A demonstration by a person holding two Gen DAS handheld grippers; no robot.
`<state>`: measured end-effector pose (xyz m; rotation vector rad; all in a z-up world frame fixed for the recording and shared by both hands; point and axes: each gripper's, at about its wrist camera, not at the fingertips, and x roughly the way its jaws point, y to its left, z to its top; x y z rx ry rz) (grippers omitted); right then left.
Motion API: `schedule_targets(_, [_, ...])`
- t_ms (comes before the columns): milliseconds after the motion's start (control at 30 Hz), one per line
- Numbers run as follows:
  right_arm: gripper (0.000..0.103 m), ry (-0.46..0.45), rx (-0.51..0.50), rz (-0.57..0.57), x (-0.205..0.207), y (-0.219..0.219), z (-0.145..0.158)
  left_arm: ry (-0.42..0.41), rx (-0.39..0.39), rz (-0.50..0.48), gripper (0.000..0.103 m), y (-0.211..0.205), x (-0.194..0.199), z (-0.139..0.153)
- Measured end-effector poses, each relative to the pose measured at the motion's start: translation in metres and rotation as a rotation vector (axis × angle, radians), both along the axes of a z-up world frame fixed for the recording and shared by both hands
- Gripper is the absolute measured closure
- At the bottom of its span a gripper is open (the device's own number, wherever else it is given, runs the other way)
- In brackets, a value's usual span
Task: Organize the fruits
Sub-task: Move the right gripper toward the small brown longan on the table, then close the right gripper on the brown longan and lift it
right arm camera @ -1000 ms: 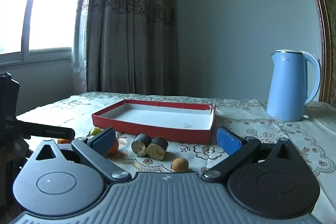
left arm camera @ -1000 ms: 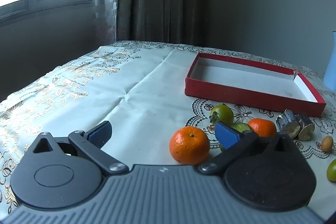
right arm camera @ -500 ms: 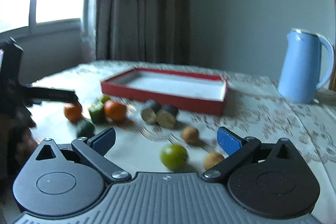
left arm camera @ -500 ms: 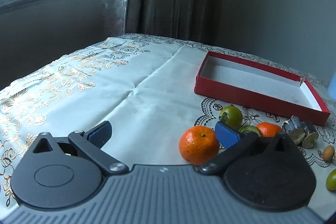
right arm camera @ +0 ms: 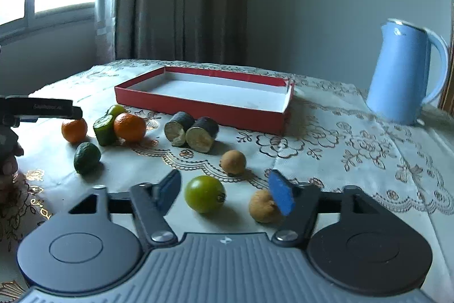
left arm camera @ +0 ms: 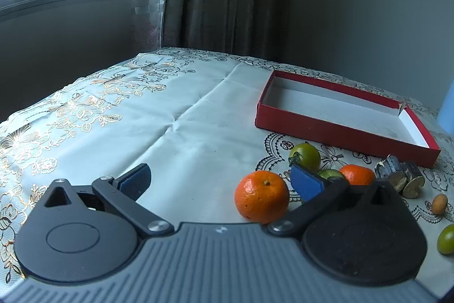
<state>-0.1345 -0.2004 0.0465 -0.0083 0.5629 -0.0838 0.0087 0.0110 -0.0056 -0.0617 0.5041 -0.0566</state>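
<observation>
Pick step just starting: right gripper (right arm camera: 225, 190) wide, lower centre of frame, straddling green tomato (right arm camera: 205, 197) on bench; next, close and carry to empty red box (right arm camera: 204, 93). Left gripper (left arm camera: 220, 179) wide, orange (left arm camera: 261, 196) near its right finger

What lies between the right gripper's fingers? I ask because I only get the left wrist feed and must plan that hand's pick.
Observer: A green tomato lies on the tablecloth between the open fingers of the right gripper, untouched.
Operator: Anything crowding it?
Observer: Yes. A wrinkled brown fruit lies apart from the tomato, partly hidden behind the blue pad on that side.
Operator: Any fruit my own gripper hides from me?
Observer: A dark green fruit lies alone on the cloth, nearer the camera than the two oranges.
</observation>
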Motion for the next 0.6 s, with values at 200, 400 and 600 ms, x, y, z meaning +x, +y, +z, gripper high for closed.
schedule_targets(200, [0.045, 0.017, -0.001, -0.045, -0.009, -0.019, 0.0, 0.001, 0.002, -0.006, 0.0, 0.0, 0.0, 0.0])
schedule_targets(400, [0.05, 0.003, -0.008, -0.053, -0.012, -0.027, 0.005, 0.006, -0.001, -0.003, 0.0, 0.0, 0.0, 0.0])
schedule_targets(600, [0.05, -0.005, 0.015, -0.07, -0.018, -0.035, 0.008, 0.009, 0.003, -0.005, 0.0, -0.002, 0.001, -0.001])
